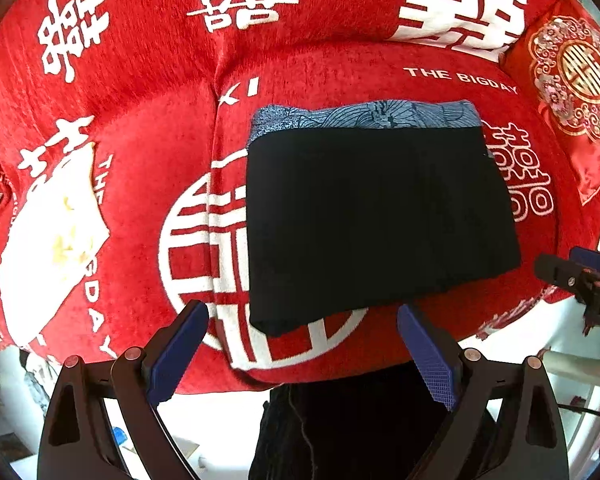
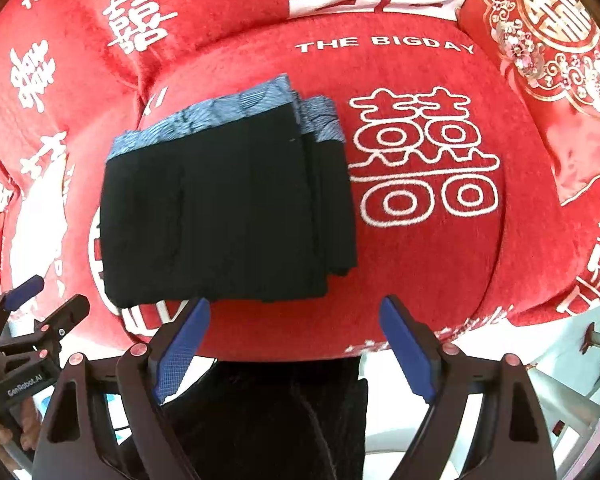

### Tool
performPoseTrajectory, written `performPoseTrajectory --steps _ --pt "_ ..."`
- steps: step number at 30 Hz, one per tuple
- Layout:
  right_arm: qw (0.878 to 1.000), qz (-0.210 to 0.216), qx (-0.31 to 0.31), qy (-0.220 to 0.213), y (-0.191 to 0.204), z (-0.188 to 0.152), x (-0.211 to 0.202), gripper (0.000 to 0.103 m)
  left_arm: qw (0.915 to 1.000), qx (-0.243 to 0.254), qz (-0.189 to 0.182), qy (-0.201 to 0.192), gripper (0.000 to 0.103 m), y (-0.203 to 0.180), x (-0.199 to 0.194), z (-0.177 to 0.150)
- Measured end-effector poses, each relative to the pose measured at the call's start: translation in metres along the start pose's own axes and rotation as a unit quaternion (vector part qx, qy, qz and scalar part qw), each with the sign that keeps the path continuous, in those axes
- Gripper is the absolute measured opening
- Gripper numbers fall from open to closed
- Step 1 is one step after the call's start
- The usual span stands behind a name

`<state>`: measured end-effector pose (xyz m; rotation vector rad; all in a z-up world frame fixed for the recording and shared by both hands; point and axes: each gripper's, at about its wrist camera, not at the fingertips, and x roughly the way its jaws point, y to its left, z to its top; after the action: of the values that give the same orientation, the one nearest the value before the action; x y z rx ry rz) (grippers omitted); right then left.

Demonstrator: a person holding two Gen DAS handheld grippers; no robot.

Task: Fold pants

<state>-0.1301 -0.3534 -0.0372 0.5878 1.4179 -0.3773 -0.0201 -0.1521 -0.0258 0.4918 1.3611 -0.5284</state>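
The black pants [image 1: 376, 216] lie folded into a compact rectangle on the red sofa seat [image 1: 380, 80], with a blue patterned waistband [image 1: 364, 118] along the far edge. In the right wrist view the pants [image 2: 224, 216] show stacked layers at their right side. My left gripper [image 1: 302, 312] is open and empty, just in front of the pants' near edge. My right gripper [image 2: 296, 308] is open and empty, at the near right corner of the pants. Each gripper also shows in the other's view, the right [image 1: 580, 276] and the left [image 2: 40, 300].
A red satin cushion [image 1: 572, 92] with gold embroidery leans at the sofa's right end. A white and yellow patch [image 1: 56, 240] lies on the left seat. Dark clothing [image 1: 360, 420] shows below the sofa's front edge [image 2: 340, 354].
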Motion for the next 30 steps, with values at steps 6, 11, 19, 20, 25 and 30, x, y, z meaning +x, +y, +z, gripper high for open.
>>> performPoseTrajectory --steps 6,11,19,20,25,30 --pt "0.999 -0.044 -0.018 -0.019 0.032 -0.014 -0.021 0.089 1.0000 -0.005 0.002 -0.001 0.096 0.006 -0.022 -0.007" --pt "0.999 -0.045 -0.022 -0.015 0.046 -0.015 -0.032 0.089 0.9996 -0.027 0.001 0.000 0.096 0.013 -0.034 -0.010" --pt "0.997 -0.073 -0.015 -0.033 0.055 -0.019 -0.051 0.090 0.9996 -0.028 -0.004 -0.007 0.102 0.016 -0.047 -0.013" --pt "0.997 -0.075 -0.012 -0.034 0.055 -0.019 -0.052 0.090 0.9996 -0.027 -0.004 -0.007 0.102 0.017 -0.048 -0.013" --pt "0.996 -0.081 -0.006 -0.032 0.055 -0.020 -0.058 0.090 0.9997 -0.023 -0.002 -0.010 0.102 0.017 -0.052 -0.014" --pt "0.996 -0.087 -0.004 -0.029 0.059 -0.021 -0.063 0.090 0.9994 -0.026 -0.005 -0.021 0.102 0.019 -0.059 -0.014"
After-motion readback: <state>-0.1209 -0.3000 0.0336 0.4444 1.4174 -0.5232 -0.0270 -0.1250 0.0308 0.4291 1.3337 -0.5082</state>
